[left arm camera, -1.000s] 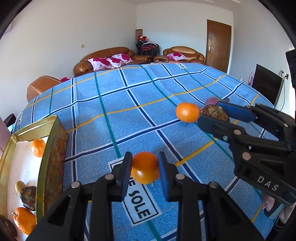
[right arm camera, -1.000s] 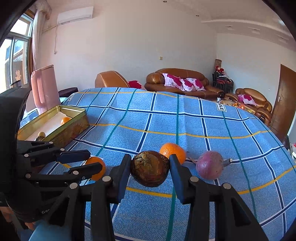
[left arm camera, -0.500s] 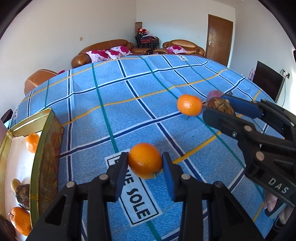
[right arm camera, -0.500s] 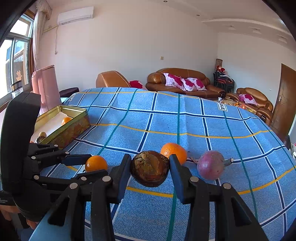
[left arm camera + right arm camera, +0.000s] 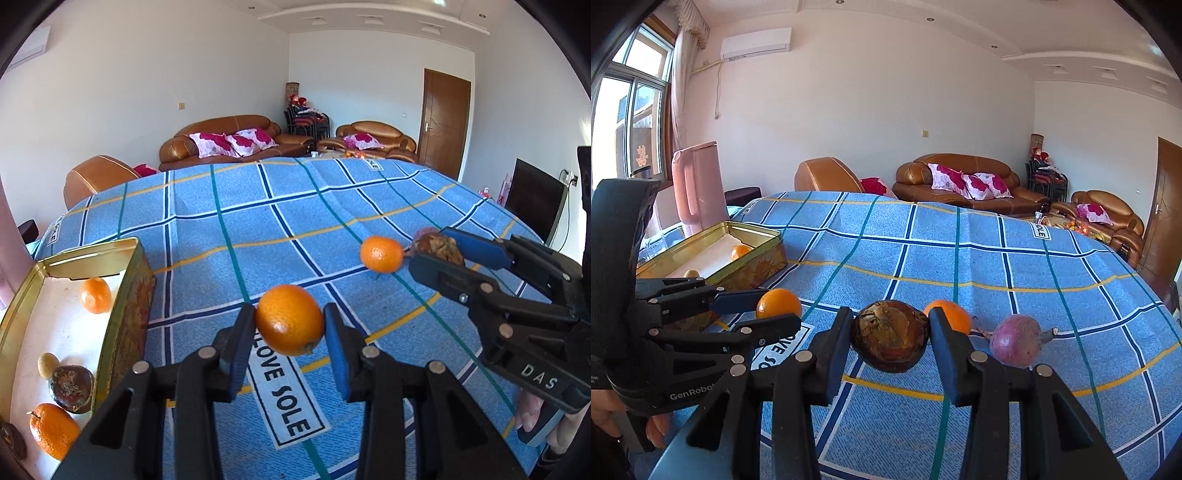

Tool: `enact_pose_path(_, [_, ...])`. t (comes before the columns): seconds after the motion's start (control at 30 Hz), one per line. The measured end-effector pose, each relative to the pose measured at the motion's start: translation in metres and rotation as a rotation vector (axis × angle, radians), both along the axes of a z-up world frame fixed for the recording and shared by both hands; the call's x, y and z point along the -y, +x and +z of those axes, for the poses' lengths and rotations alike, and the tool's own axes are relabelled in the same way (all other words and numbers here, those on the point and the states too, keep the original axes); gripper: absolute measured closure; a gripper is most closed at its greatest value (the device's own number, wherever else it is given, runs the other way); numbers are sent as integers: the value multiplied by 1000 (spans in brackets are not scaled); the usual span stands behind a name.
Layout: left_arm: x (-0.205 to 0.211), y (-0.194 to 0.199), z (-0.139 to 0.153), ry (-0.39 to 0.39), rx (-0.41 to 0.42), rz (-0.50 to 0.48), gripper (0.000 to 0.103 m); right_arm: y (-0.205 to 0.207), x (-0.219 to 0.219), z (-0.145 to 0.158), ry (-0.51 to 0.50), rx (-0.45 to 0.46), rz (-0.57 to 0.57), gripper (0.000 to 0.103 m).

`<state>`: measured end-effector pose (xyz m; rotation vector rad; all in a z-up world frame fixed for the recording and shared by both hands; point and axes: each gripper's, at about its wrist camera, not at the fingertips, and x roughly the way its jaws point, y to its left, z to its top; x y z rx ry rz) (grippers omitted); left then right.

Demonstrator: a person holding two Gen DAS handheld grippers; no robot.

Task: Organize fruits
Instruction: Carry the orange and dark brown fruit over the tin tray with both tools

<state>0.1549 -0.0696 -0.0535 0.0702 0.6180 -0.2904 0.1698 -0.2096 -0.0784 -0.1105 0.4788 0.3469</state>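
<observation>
My left gripper (image 5: 290,326) is shut on an orange (image 5: 290,325) and holds it above the blue checked tablecloth; it also shows in the right wrist view (image 5: 777,302). My right gripper (image 5: 891,336) is shut on a dark brown fruit (image 5: 890,336), raised off the cloth; it shows at the right of the left wrist view (image 5: 439,248). A second orange (image 5: 381,254) and a purple fruit (image 5: 1015,339) lie on the cloth. A gold tin (image 5: 127,317) at the left holds several fruits, among them an orange (image 5: 95,295) and a brown fruit (image 5: 71,384).
The table (image 5: 997,258) carries a blue checked cloth with a white "LOVE SOLE" label (image 5: 284,395). A pink jug (image 5: 700,184) stands behind the tin. Brown sofas (image 5: 229,142) and a door (image 5: 445,118) lie beyond the far edge.
Both grippers have lifted their fruit off the cloth. The left gripper with the orange rose and tilted up, so the tin now shows more to the left.
</observation>
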Motion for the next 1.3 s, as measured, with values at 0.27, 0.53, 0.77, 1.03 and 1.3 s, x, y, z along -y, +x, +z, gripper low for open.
enact_pose_path(0.27, [-6,-12,8,-25,79,17,64,-9,0,3,19,47,29,59])
enact_pose_path(0.53, [-8,-23,15,-32,149,32,64,-15,4,5,39,84,44,59])
enact_pose_path(0.77, [-12,-29,18,-38,187,53,64,-20,5,6,46,111,51,59])
enact_pose_path(1.03, [-13,-38,21,-28,239,84,64,-29,9,8,69,153,76,59])
enact_pose_path(1.3, [-19,-45,22,-23,259,107,64,-31,6,9,56,163,79,59])
